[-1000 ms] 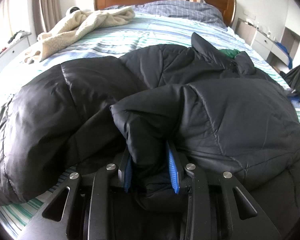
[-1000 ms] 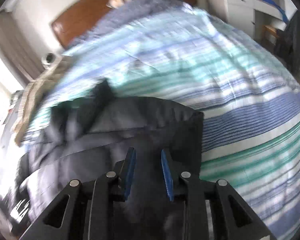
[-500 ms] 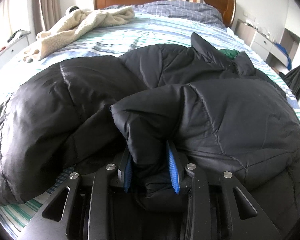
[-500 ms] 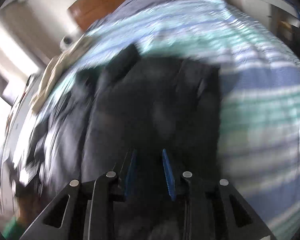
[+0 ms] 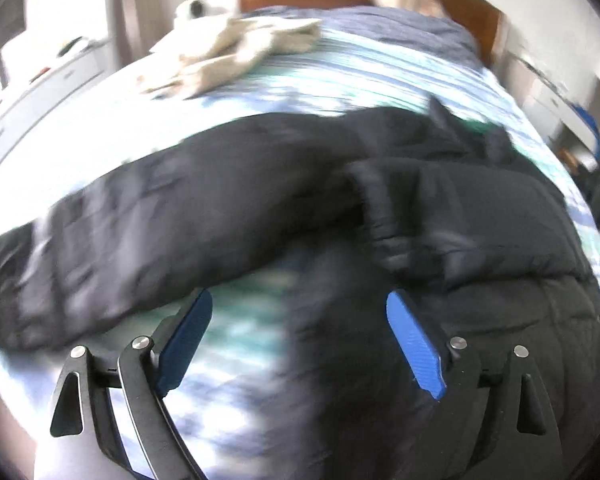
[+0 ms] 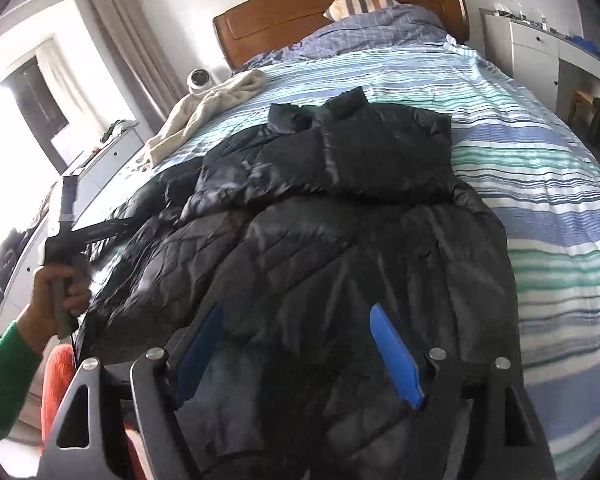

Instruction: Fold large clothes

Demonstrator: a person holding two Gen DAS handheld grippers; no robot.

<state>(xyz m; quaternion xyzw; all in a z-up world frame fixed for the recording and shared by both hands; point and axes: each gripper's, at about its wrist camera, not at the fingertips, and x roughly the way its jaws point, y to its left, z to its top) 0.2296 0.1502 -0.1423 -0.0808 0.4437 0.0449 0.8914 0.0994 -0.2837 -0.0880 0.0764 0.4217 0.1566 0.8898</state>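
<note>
The left hand-held gripper (image 5: pixel 298 340) hovers spread wide and empty at the near left edge of the black puffer jacket (image 6: pixel 340 220). The jacket lies lengthwise up the bed (image 6: pixel 540 152), collar far. The right hand-held gripper (image 6: pixel 300 348), equally open, hangs over its near hem, nearer. The jacket is glossy and quilted, one sleeve folded across.

The jacket (image 6: pixel 340 240) fills the bed's near half; bare striped sheet (image 6: pixel 540 168) lies right, a towel (image 6: pixel 204 112) far left.

Motion blur smears the black jacket (image 5: pixel 260 208) (left wrist view) — its hem is cut off below.
</note>
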